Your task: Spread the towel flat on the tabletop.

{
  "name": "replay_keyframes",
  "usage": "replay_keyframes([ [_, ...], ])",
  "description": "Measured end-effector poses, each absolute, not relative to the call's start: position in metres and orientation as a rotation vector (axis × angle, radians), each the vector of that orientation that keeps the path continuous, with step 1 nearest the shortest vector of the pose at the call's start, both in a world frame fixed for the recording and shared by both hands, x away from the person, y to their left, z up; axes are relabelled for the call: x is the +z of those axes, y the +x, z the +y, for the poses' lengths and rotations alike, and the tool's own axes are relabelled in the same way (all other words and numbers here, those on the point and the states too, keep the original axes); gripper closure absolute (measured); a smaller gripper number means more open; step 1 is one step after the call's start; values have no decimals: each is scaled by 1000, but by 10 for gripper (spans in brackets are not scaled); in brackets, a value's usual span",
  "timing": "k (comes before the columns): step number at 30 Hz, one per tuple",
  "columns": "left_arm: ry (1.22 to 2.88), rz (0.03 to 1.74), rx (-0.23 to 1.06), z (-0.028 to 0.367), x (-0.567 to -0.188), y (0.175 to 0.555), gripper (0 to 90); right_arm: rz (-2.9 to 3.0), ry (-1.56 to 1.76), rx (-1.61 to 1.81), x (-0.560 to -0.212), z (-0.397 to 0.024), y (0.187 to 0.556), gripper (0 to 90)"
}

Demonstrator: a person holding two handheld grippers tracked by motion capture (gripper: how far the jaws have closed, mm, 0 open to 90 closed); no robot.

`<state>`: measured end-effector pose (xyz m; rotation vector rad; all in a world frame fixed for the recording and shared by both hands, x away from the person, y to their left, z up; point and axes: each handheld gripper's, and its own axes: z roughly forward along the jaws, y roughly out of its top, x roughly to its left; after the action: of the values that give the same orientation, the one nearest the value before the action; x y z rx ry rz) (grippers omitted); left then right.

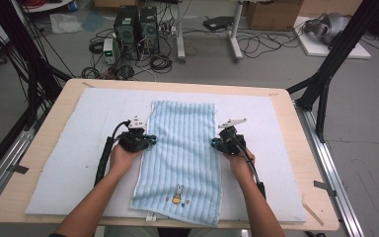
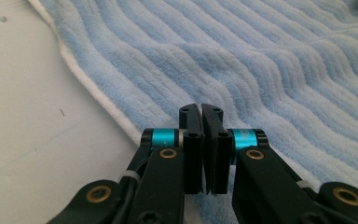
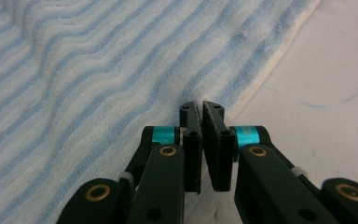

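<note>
With its long axis running near to far, the towel (image 1: 180, 158) lies between them: left gripper (image 1: 150, 140) and right gripper (image 1: 213, 143) pinched shut at opposite long edges.

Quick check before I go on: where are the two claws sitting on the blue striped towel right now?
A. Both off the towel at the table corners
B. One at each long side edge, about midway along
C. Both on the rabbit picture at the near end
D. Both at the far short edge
B: the high view shows the left claw at the left long edge of the towel and the right claw at its right long edge, both about midway along.
</note>
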<state>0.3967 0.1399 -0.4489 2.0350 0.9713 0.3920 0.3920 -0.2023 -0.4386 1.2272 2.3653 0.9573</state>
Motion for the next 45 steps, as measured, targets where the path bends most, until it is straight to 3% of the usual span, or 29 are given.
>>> replay_keyframes([
  [10, 1959, 1088, 446, 141, -451, 428, 858, 2197, 1251, 968, -446, -192, 424, 873],
  [11, 1944, 1099, 448, 141, -451, 429, 837, 2185, 1277, 976, -448, -192, 425, 869],
  [13, 1934, 1100, 439, 143, -451, 427, 670, 2175, 1303, 1000, -448, -192, 425, 826],
  [16, 1913, 1086, 408, 149, -450, 421, 537, 2170, 1307, 1039, -445, -196, 419, 741],
  [23, 1896, 1045, 341, 162, -446, 396, 437, 2185, 1262, 1068, -436, -204, 390, 631],
  [33, 1834, 1001, 384, 175, -441, 337, 287, 2199, 1222, 1085, -431, -210, 329, 513],
  [45, 1862, 962, 302, 183, -446, 280, 389, 2291, 1190, 1136, -443, -216, 266, 524],
])
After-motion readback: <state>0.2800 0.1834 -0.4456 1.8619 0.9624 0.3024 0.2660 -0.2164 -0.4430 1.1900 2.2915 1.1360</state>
